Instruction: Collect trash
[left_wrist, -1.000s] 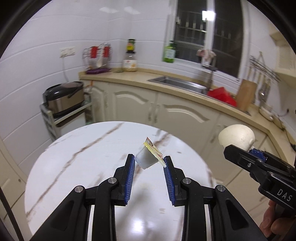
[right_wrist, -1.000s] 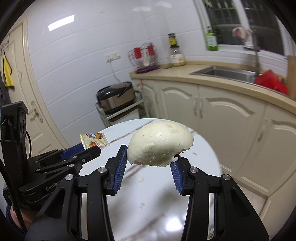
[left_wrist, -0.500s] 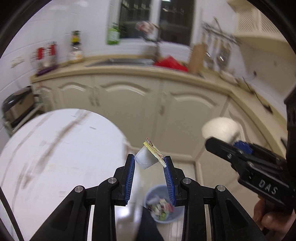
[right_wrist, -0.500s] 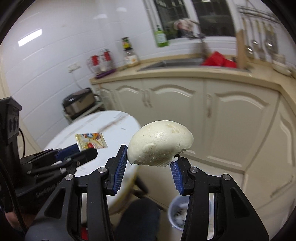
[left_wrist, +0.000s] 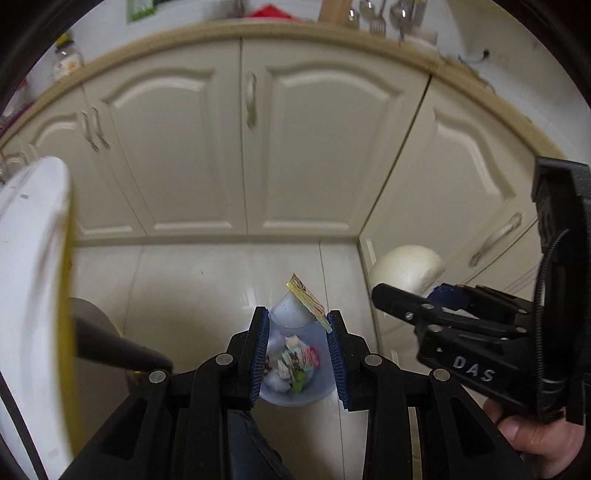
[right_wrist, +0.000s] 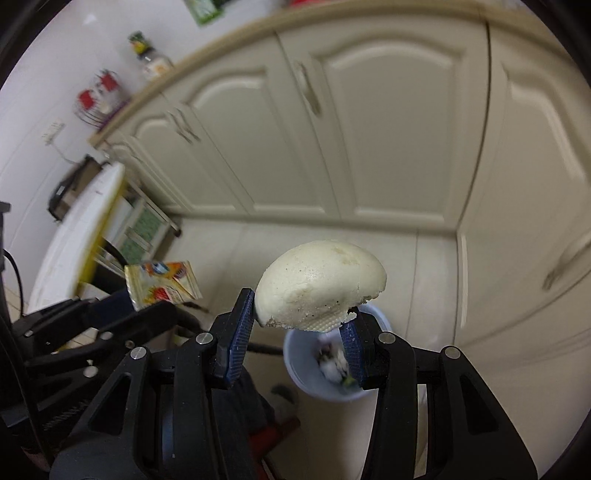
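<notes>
My left gripper (left_wrist: 297, 319) is shut on a small white plastic cup (left_wrist: 291, 314) with a peeled yellow printed lid (left_wrist: 308, 299). It hangs above a pale blue trash bin (left_wrist: 295, 395) on the floor, which holds several wrappers. My right gripper (right_wrist: 301, 321) is shut on a white steamed bun (right_wrist: 319, 286), its torn underside facing the fingers. The same bin (right_wrist: 314, 380) lies below and just right of it. In the left wrist view the bun (left_wrist: 406, 267) and the right gripper (left_wrist: 417, 295) come in from the right. The right wrist view has the cup's lid (right_wrist: 162, 284) at the left.
Cream cabinet doors (left_wrist: 255, 140) wrap the corner behind the bin, above a pale tiled floor (left_wrist: 192, 280). The round white table's edge (left_wrist: 33, 277) with a dark leg (left_wrist: 110, 343) stands at the left. A hand (left_wrist: 532, 439) holds the right gripper.
Both grippers swung off the table toward the cabinets and tipped downward. The trash bin is now under both, larger in view. The cup and the bun stay gripped.
</notes>
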